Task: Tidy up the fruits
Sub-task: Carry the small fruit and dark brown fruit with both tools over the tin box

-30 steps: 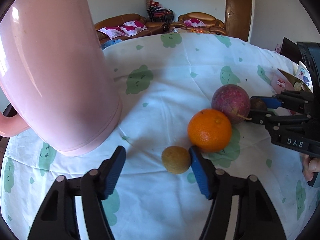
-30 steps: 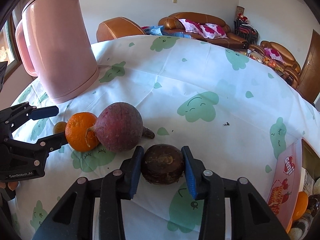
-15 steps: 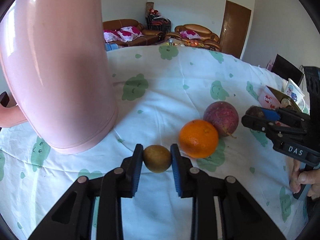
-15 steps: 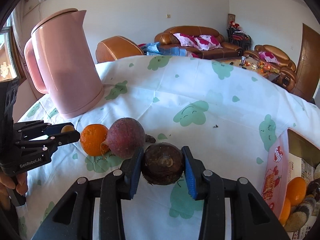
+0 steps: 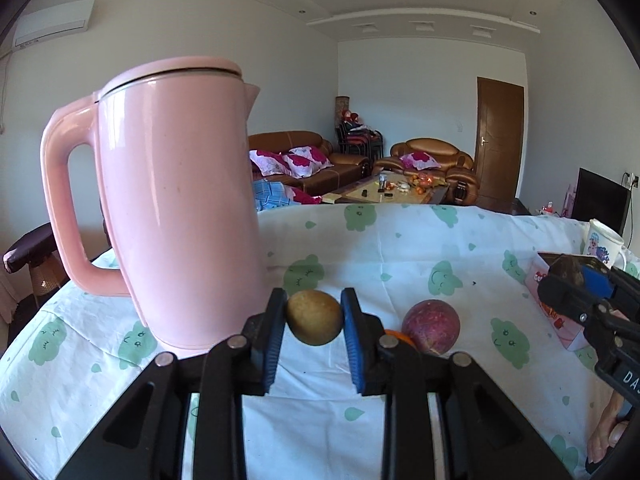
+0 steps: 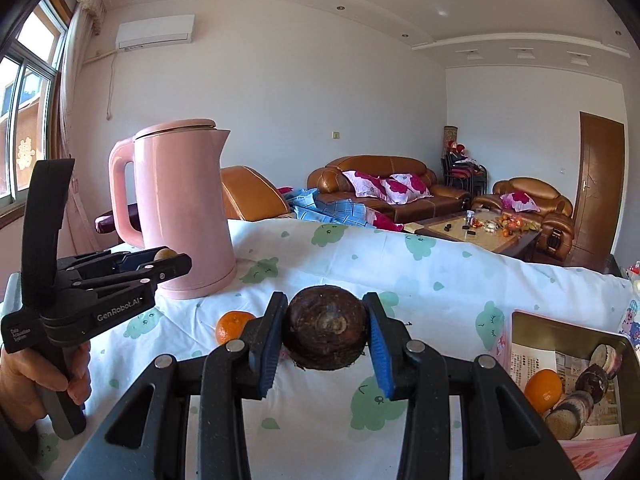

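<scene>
From my left wrist view, my left gripper (image 5: 314, 322) is clamping a small tan fruit (image 5: 314, 317) between its blue pads, lifted off the table (image 5: 400, 248). The box (image 5: 560, 312) I am judging to be the goal is lying well off to the right, past the purple fruit (image 5: 431, 327), so this hand is the farther one. I am holding it tilted slightly downward.

From my right wrist view, my right gripper (image 6: 326, 334) is gripping a dark brown fruit (image 6: 326, 334), also raised. The box (image 6: 532, 328), already holding fruit, is sitting just right and below, so this hand is nearer. An orange (image 6: 233, 325) is lying left of the gripper.
</scene>
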`<state>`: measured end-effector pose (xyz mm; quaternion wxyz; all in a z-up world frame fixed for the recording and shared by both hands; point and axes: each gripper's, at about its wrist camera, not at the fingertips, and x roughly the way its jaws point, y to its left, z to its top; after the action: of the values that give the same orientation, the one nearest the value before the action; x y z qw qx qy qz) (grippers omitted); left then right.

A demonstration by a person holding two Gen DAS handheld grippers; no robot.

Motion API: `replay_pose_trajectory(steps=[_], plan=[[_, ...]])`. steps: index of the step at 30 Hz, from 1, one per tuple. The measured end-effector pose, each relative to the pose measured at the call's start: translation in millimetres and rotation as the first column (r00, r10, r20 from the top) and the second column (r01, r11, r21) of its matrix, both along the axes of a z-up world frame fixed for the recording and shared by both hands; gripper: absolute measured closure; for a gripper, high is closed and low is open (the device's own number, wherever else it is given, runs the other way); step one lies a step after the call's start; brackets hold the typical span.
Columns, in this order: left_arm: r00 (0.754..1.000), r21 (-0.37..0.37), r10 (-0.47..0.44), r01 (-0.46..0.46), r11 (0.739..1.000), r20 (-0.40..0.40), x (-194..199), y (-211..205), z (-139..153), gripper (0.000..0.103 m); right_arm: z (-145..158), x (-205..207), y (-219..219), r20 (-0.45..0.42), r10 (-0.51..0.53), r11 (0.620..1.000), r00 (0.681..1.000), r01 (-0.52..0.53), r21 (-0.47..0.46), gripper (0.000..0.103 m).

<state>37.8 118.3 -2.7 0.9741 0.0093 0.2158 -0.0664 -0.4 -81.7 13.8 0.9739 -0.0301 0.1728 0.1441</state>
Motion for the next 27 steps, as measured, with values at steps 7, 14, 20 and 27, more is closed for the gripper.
replay_pose_trajectory(steps=[7,14,20,27], plan=[[1.000,0.015,0.001,-0.002,1.000,0.019,-14,-26,2,0.074,-1,-11,-1,-0.008,-0.004,1.000,1.000,0.004,0.000,0.062],[1.000,0.008,0.027,-0.027,1.000,0.004,-24,-47,0,0.074,-3,-23,-10,-0.017,-0.016,1.000,1.000,0.016,-0.001,0.062],[1.000,0.019,0.027,-0.027,0.999,0.005,-32,-67,0,0.074,-4,-30,-25,-0.019,-0.040,0.999,0.999,0.040,0.004,0.062],[1.000,0.024,0.020,-0.020,1.000,0.001,-43,-87,1,0.074,-3,-40,-43,-0.010,-0.070,0.998,0.998,0.070,-0.006,0.062]])
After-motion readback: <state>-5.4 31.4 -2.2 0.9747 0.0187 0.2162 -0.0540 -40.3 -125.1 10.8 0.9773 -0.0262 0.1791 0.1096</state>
